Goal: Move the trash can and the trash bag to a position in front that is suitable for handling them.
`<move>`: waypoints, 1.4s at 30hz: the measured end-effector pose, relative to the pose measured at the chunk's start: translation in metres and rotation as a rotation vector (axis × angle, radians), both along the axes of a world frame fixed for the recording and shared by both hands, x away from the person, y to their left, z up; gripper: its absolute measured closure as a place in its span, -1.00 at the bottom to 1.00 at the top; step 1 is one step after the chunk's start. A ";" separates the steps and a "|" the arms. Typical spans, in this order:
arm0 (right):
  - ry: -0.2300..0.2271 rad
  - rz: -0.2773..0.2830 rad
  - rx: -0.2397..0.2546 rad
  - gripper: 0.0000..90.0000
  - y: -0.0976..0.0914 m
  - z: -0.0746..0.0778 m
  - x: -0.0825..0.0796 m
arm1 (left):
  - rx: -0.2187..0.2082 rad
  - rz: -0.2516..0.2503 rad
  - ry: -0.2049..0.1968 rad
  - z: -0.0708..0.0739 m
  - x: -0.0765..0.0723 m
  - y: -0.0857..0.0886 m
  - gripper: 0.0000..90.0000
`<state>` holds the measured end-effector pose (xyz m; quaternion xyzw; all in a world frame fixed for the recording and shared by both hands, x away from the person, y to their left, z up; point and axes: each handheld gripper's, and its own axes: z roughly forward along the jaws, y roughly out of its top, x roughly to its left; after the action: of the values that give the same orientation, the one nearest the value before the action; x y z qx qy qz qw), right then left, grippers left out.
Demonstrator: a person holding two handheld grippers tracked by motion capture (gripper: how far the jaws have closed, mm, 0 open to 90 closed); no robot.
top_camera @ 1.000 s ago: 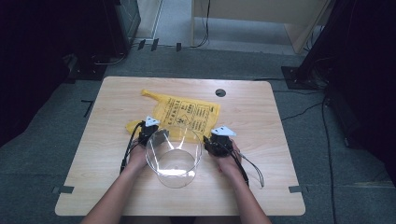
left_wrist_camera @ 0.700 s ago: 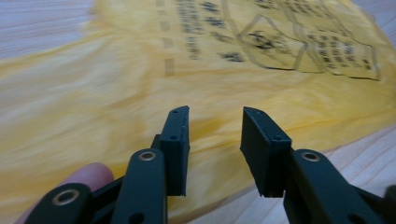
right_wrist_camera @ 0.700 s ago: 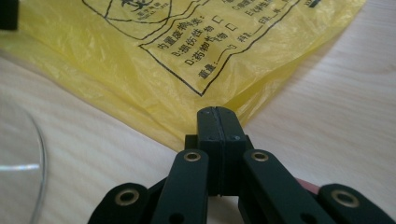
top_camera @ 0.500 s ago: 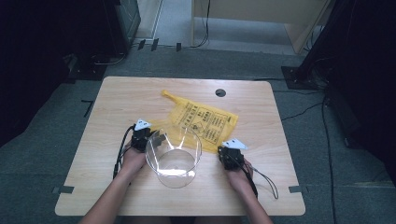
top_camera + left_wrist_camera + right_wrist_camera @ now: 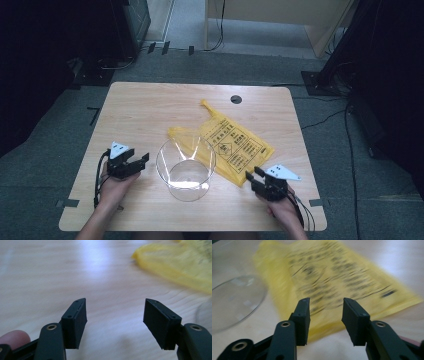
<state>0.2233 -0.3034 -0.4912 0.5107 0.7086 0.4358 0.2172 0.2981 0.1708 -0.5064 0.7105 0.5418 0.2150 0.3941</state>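
Blurred print on crumpled yellow bag, centre frame, partly behind clear bowl; left gripper and right gripper just opened, empty.

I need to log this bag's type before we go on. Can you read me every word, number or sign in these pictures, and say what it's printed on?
Yellow bag: black print in blocks of lines around a diamond-shaped sign, all too small to read in the high view.
Same bag in the right gripper view: print blurred, no word legible.
Clear bowl: no marking seen.
Table: no text.
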 end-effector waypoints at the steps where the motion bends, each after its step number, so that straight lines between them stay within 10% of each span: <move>1: -0.014 -0.038 -0.012 0.35 -0.001 0.003 0.006 | 0.011 0.017 0.003 -0.001 -0.004 0.005 -0.25; 5: -0.043 -0.105 -0.105 0.36 0.008 0.001 0.035 | 0.010 0.071 0.018 -0.008 -0.017 0.020 -0.26; 12: 0.057 -0.069 -0.175 0.34 0.021 -0.021 0.052 | -0.003 0.108 0.037 -0.010 -0.027 0.032 -0.28; 24: 0.091 -0.001 -0.165 0.36 0.021 -0.031 0.010 | 0.122 0.099 0.038 -0.012 -0.033 0.021 -0.36; 30: 0.104 0.173 -0.102 0.18 0.015 -0.018 -0.020 | 0.130 0.092 0.042 -0.012 -0.043 0.021 -0.41; 35: 0.019 -0.006 0.028 0.13 -0.021 0.005 -0.014 | 0.103 0.095 0.043 -0.012 -0.045 0.025 -0.41; 37: -0.004 -0.215 0.060 0.06 -0.048 0.009 -0.004 | 0.097 0.100 0.042 -0.012 -0.044 0.026 -0.40; 42: 0.112 -0.307 0.027 -0.10 -0.061 -0.012 0.007 | 0.125 0.103 0.043 -0.013 -0.043 0.023 -0.41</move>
<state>0.2304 -0.3645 -0.5029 0.6392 0.6274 0.3779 0.2345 0.2548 0.1933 -0.5190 0.7093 0.5715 0.2532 0.3259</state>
